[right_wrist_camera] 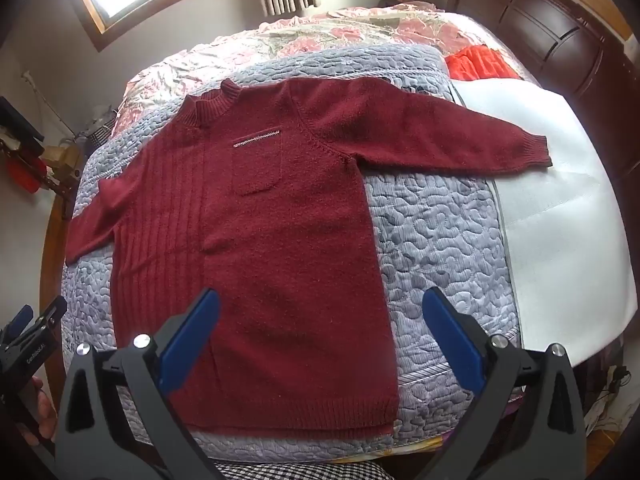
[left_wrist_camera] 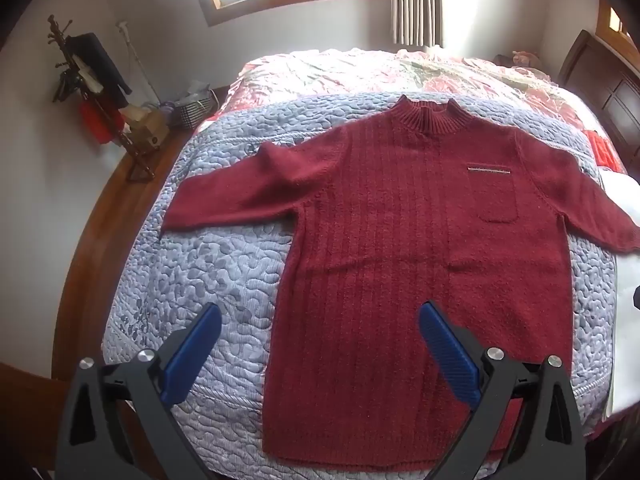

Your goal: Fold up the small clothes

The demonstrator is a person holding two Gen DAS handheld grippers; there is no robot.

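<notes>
Red sweater (left_wrist_camera: 404,264) lies flat beyond both gaping claws, untouched.

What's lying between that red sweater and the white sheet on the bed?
Only bare quilt, seen in the right wrist view. Higher up, the sweater's sleeve crosses it, cuff resting on the white sheet.

I hold my left gripper (left_wrist_camera: 320,326) low at the near edge, jaws spread wide with nothing between the blue pads (left_wrist_camera: 448,354). My right gripper (right_wrist_camera: 322,312) sits level beside it on the right, equally wide and empty. A hand (right_wrist_camera: 42,410) shows at the left gripper's handle.
</notes>
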